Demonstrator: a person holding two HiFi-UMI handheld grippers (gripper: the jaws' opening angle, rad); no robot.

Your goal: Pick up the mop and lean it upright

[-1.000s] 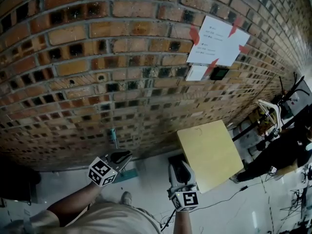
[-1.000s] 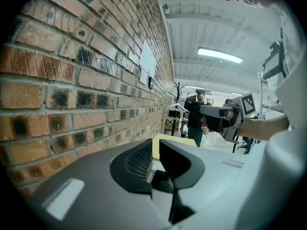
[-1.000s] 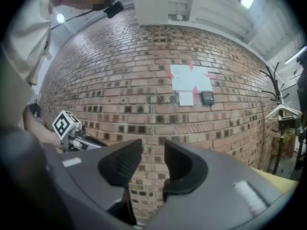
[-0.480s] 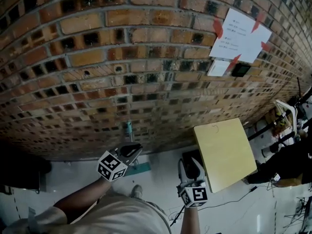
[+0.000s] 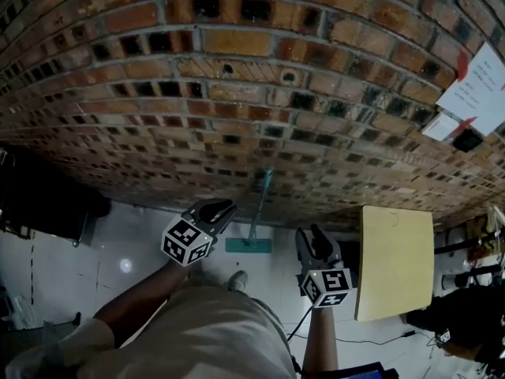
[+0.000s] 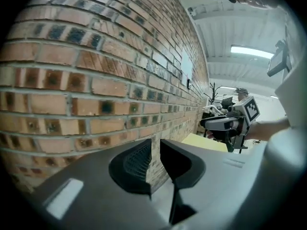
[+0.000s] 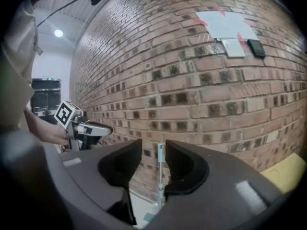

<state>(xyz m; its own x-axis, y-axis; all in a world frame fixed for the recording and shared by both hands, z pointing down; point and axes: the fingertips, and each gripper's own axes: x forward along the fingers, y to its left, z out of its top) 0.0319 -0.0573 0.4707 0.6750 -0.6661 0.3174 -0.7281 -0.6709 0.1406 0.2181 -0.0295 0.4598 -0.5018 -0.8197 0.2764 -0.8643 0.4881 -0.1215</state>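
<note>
Since a second ago the view has been swung left along the red brick wall (image 5: 237,93). The teal-handled flat mop (image 5: 259,208) is now framed between both grippers, nearer than before. It is seen already upright — handle against the wall, teal head on the pale floor (image 5: 142,243).

Left gripper (image 5: 218,208): jaws a narrow slit apart, nothing held. Right gripper (image 5: 315,237): jaws moderately apart, empty — the mop handle is only sighted beyond the gap.

Judged: approach under way, no grasp yet.

A yellow flat board (image 5: 394,263) stands at right; taped white paper sheets (image 5: 481,89) are on the wall.
</note>
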